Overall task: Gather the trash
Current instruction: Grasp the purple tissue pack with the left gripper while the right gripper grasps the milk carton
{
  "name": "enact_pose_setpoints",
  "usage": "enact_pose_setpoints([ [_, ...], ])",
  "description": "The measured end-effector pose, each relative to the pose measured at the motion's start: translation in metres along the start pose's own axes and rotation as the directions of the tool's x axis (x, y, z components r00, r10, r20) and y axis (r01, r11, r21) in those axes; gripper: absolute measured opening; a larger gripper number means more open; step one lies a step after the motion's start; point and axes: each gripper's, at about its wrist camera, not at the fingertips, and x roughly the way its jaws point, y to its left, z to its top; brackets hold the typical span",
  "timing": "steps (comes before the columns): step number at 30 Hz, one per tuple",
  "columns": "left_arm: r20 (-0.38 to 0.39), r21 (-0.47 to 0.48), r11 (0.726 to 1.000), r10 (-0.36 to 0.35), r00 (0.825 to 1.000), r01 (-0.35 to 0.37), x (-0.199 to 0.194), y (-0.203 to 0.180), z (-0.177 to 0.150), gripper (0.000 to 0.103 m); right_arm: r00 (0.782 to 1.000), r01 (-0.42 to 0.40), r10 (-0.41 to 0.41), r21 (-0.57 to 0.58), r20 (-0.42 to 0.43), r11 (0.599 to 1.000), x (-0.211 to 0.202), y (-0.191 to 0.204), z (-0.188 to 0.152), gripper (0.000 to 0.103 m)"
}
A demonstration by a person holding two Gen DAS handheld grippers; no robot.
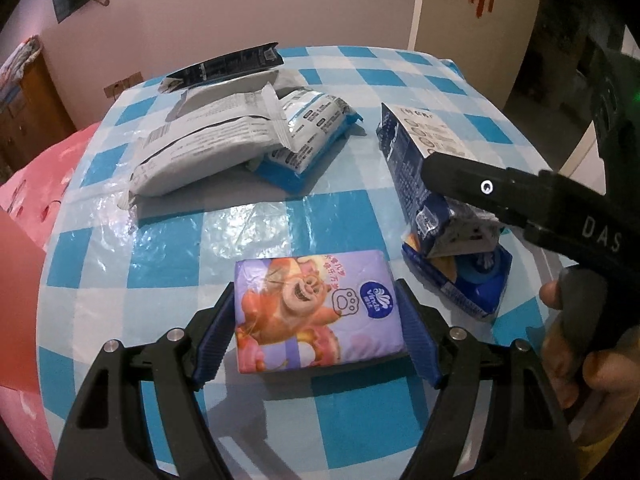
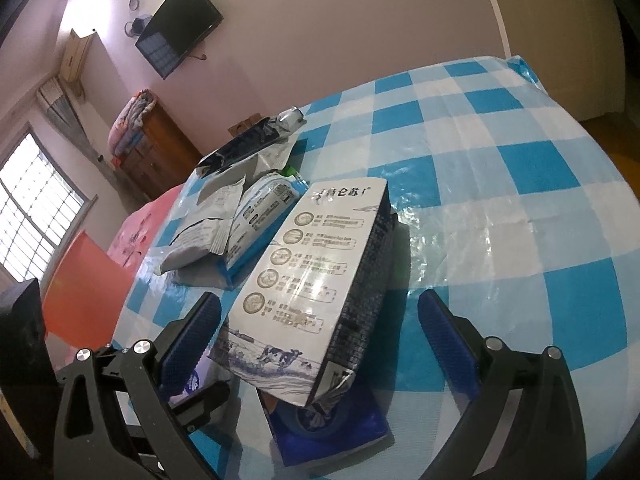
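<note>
A purple tissue pack [image 1: 316,312] with a cartoon bear lies on the checked table between the blue pads of my left gripper [image 1: 316,332]; the jaws are open, with the left pad close to the pack and a small gap at the right. A dark blue and white milk carton [image 2: 316,288] lies on its side, its near end resting on a blue snack wrapper [image 2: 332,428]. My right gripper [image 2: 320,344] is open around the carton's near end, both pads apart from it. The carton also shows in the left wrist view [image 1: 420,160], partly behind the right gripper's body.
A pile of grey, white and blue wrappers [image 1: 240,136] lies at the table's far left, also in the right wrist view [image 2: 240,208]. The blue checked tablecloth [image 1: 360,416] covers the table. A red sheet [image 2: 84,284] and pink bedding [image 1: 36,184] are off the left edge.
</note>
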Motion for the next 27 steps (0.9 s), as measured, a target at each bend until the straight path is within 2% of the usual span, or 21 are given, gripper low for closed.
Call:
enact_pose_setpoints([
  [2,0.002,-0.001,1.0,0.0,1.0,0.0,0.0,0.0,0.0,0.077,1.0,0.011,-0.011,-0.016,-0.003,1.0,0.001,0.003,-0.001,0.096],
  [4,0.003,-0.004,1.0,0.001,1.0,-0.001,0.0,0.0,-0.001,0.078,1.0,0.021,-0.021,-0.038,-0.001,0.999,0.001,0.007,-0.001,0.083],
  [5,0.003,-0.006,1.0,0.003,1.0,-0.003,0.0,-0.001,-0.001,0.081,1.0,0.026,-0.027,-0.048,-0.003,0.998,0.002,0.009,-0.002,0.082],
  [12,0.004,0.02,0.999,0.031,1.0,-0.031,0.002,-0.004,-0.007,0.083,0.997,0.072,-0.072,-0.103,-0.005,0.992,0.006,0.019,-0.003,0.082],
  [18,0.012,0.01,1.0,0.026,1.0,-0.026,0.0,-0.001,-0.008,0.083,0.994,0.108,-0.109,-0.131,0.002,0.986,0.007,0.025,-0.003,0.082],
  [21,0.02,-0.008,1.0,0.028,0.999,-0.028,-0.001,0.002,-0.01,0.083,0.993,0.12,-0.12,-0.132,0.003,0.984,0.008,0.025,-0.003,0.09],
  [23,0.026,-0.022,1.0,0.021,0.999,-0.021,-0.002,0.004,-0.01,0.082,0.991,0.136,-0.136,-0.134,0.012,0.982,0.008,0.025,-0.003,0.09],
  [27,0.038,-0.035,0.999,0.018,0.999,-0.017,-0.003,0.007,-0.011,0.074,0.986,0.167,-0.168,-0.122,0.0,0.978,0.011,0.023,-0.002,0.09],
])
